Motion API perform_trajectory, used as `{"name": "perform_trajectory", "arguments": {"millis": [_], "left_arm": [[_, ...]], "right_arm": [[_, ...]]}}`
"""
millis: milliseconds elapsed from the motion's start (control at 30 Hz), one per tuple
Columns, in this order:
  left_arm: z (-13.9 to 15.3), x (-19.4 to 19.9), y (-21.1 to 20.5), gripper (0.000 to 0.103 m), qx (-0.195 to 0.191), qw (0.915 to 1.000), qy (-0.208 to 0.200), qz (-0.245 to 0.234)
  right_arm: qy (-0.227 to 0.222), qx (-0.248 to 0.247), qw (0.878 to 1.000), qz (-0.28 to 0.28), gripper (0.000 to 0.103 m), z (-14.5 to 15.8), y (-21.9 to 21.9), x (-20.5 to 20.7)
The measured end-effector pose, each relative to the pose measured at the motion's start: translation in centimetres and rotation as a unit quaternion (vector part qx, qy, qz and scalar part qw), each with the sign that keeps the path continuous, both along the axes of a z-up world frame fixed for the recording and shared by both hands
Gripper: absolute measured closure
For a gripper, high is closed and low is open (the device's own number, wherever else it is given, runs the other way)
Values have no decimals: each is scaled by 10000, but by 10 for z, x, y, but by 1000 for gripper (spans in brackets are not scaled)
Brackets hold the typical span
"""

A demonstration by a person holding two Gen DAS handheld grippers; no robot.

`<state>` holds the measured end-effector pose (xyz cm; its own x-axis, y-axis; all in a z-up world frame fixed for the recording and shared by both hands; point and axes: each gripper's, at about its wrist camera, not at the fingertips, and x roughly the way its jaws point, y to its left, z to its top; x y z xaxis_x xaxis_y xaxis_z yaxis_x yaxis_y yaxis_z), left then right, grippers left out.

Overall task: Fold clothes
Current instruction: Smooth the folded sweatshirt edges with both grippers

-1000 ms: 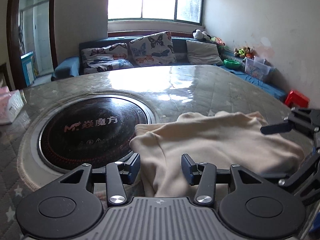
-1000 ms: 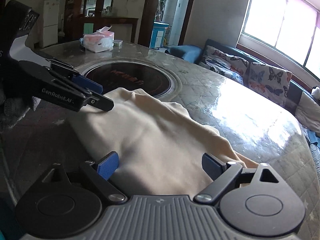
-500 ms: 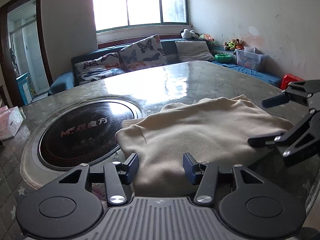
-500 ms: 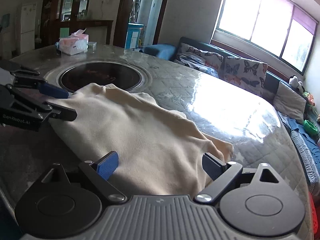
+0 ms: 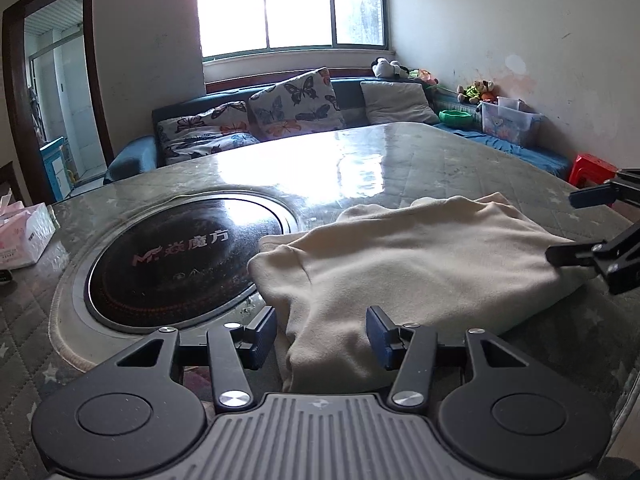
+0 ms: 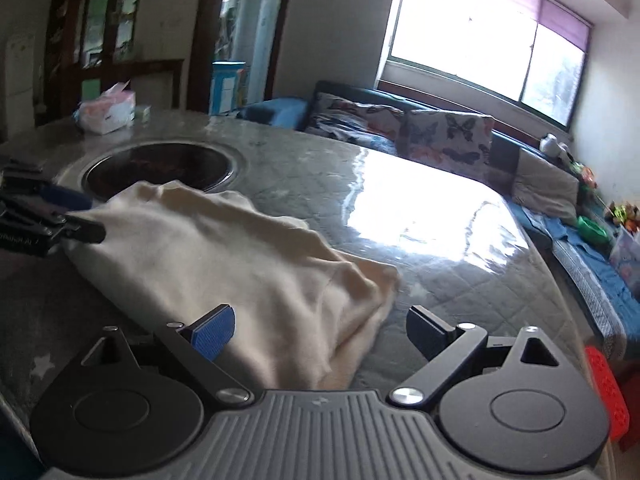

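Currently your left gripper (image 5: 322, 334) and right gripper (image 6: 320, 330), both wide and empty, flank opposite ends of the cream garment (image 5: 404, 264) lying lengthwise along the table's (image 5: 360, 168) near edge.

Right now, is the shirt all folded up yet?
Nearly, it seems. Done: the cream garment lies doubled into a thick bundle on the table, one end over the round black cooktop. In hand: nothing; the left gripper and right gripper are both open at its ends. Left: perhaps another fold or smoothing its lumpy edges.
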<state>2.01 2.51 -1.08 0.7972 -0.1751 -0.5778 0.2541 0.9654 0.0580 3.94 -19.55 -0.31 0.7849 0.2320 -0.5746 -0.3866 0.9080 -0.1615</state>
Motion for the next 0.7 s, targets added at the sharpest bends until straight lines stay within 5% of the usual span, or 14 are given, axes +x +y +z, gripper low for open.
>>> {"name": "perform_trajectory", "arguments": {"millis": [700], "left_arm": [[-3,6,30,47,-651,9962,403,419]], "right_arm": [[130,-341,9962,793,8,2,41,4]]}}
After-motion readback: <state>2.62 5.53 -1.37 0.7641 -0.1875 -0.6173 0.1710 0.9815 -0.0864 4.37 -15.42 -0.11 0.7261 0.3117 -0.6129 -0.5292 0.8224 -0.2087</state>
